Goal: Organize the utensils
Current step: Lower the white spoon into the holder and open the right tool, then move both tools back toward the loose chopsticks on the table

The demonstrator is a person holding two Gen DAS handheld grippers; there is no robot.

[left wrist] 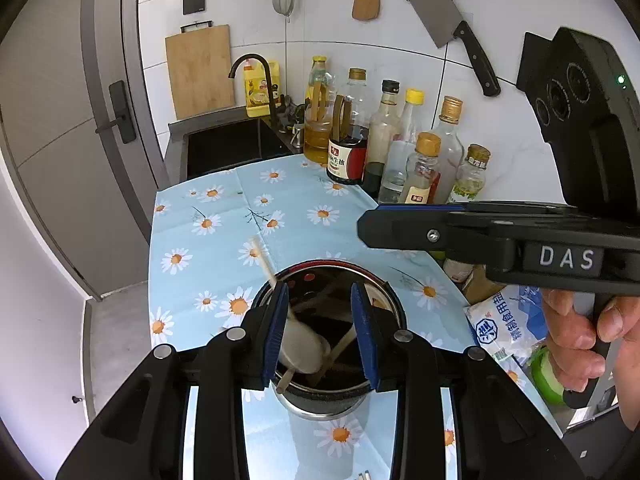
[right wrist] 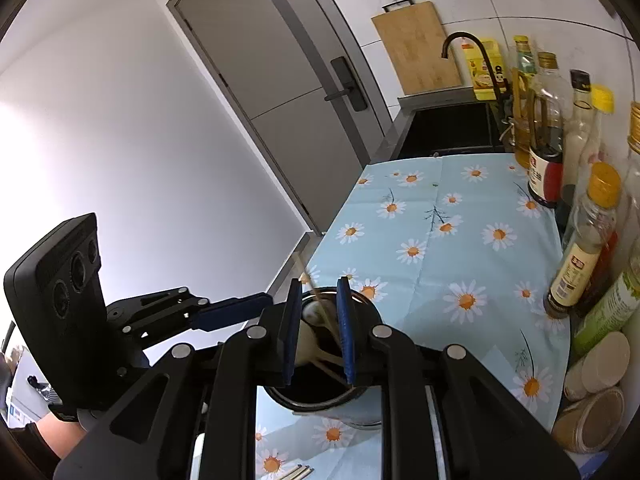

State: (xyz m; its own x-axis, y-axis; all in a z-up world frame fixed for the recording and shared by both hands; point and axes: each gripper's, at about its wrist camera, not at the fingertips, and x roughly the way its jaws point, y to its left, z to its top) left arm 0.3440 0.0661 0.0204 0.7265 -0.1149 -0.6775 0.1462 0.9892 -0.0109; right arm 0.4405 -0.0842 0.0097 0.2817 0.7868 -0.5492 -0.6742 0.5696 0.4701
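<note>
Hovering over the round metal holder (left wrist: 332, 400), the left gripper (left wrist: 320, 332) has its two blue pads a little apart. A white spoon (left wrist: 300, 348) sits in the holder between those pads. The left pad looks like it is against the spoon, but I cannot tell if it really touches. The right pad is clear of it.

The right gripper (right wrist: 320, 332) is above the same holder (right wrist: 320, 404). Its jaws are partly open. A thin wooden chopstick (right wrist: 320, 308) stands up between the pads and leans out over the holder's rim. The pads do not squeeze it.

In the left wrist view, the right gripper (left wrist: 364, 228) reaches in from the side above the holder, and "DAS" is written on its body. A hand (left wrist: 580, 328) holds its handle.

The holder is shiny steel with a dark inside and small round holes in its wall. It stands on a light blue cloth with daisies (left wrist: 224, 216). More wooden sticks and the white spoon (right wrist: 312, 336) lean inside it.

Behind the holder, by the wall, stands a row of bottles. One dark soy sauce bottle (left wrist: 348, 152) has a red label with Chinese words. Just right of the holder lies a blue and white salt bag (left wrist: 504, 320) with Chinese words too.
</note>
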